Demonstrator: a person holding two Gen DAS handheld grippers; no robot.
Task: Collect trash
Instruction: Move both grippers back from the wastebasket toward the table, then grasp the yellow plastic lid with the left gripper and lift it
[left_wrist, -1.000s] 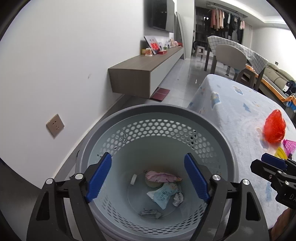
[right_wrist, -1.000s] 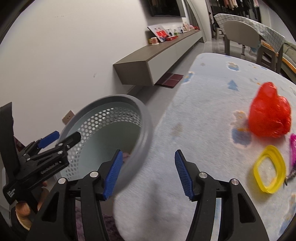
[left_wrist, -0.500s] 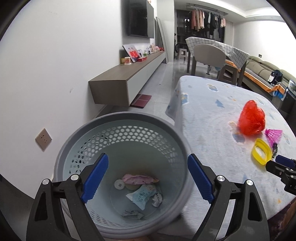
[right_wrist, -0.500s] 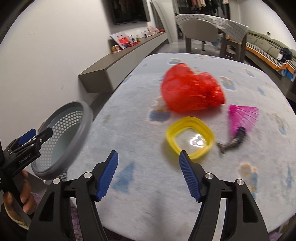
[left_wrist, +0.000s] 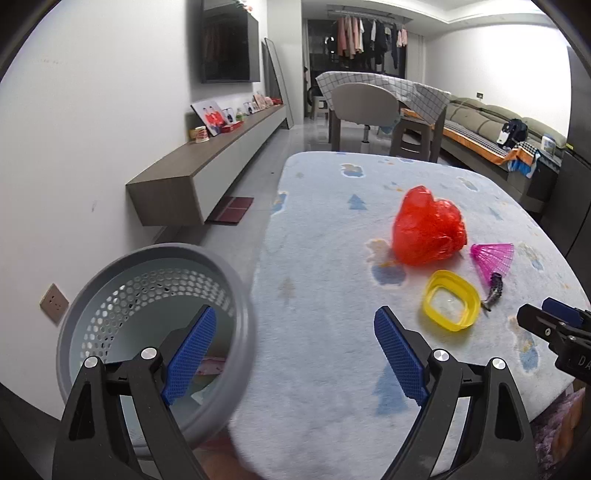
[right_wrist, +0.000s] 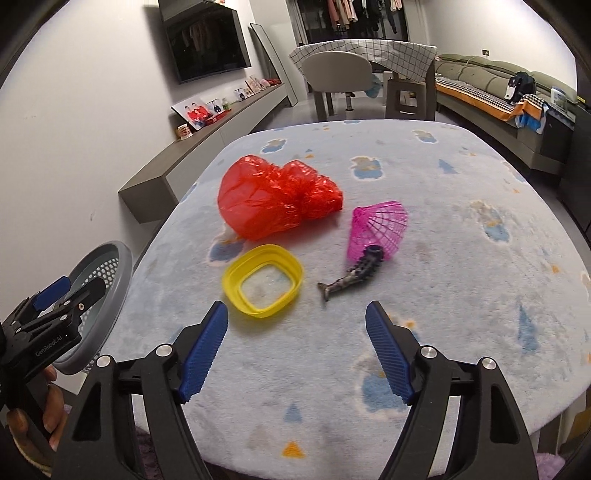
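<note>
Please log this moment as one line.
left gripper: open, empty | right gripper: opening, empty | bag, ring on table

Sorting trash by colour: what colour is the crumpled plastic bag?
Red bag; clearest in right wrist view.

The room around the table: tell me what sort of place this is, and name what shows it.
Most likely a home living and dining room. A wall-mounted television hangs above a long low cabinet with framed photos, a sofa lines the far wall, and clothes hang on a rail at the back.

Bag (right_wrist: 275, 201), lid (right_wrist: 263, 285), net (right_wrist: 380, 229) on table (right_wrist: 461, 295)
</note>
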